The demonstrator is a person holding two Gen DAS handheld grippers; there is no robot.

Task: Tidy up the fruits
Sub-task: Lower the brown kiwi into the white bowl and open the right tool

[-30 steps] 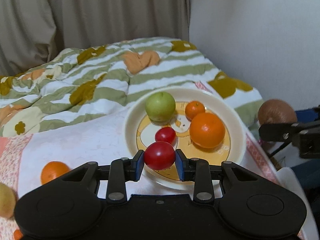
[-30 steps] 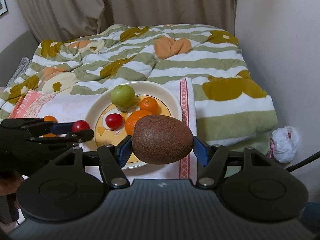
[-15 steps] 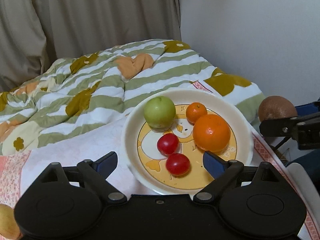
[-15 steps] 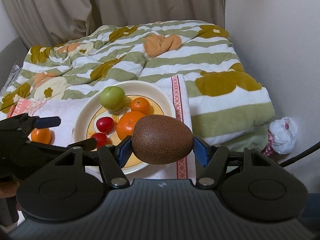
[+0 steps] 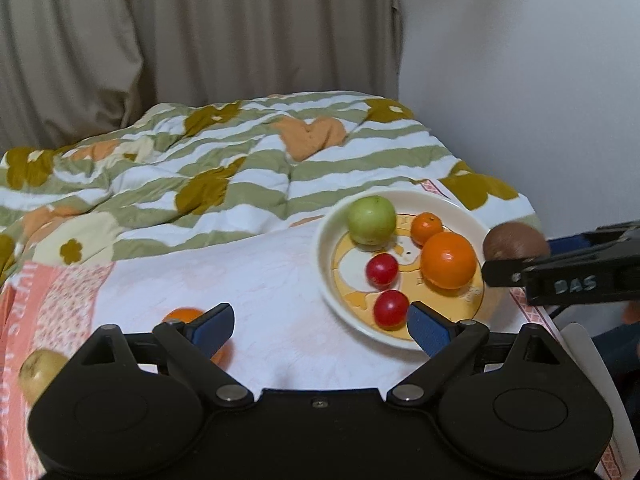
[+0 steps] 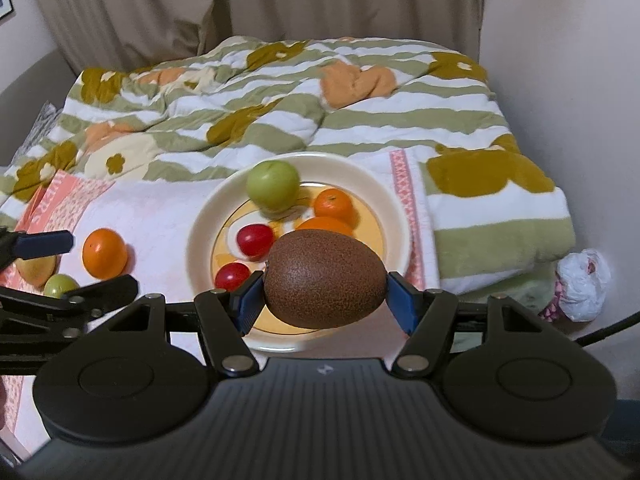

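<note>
Beige curtains and a pale wall back a bed under a striped quilt (image 6: pixel 360 120), with a pink-edged white cloth (image 5: pixel 248 280) laid over its near part. On that cloth sits my plate (image 5: pixel 404 200), now well off to the right in the left view, where half a second ago it lay straight ahead between my fingers. It carries a green apple (image 5: pixel 371 220), a big orange (image 5: pixel 450 261), a small orange (image 5: pixel 427 229) and two red fruits (image 5: pixel 383 269), the nearer one (image 5: pixel 391 309) dropped there within the last second. My left gripper (image 5: pixel 320 326) is spread wide and empty, swung left over bare cloth; its left pad (image 5: pixel 212 326) overlaps a loose orange (image 6: pixel 105 254). A yellow fruit (image 5: pixel 40 372) and a small green one (image 6: pixel 60 285) lie nearby. My right gripper (image 6: pixel 324 300) still clamps the brown kiwi (image 6: pixel 325 278) above the plate's near rim.
</note>
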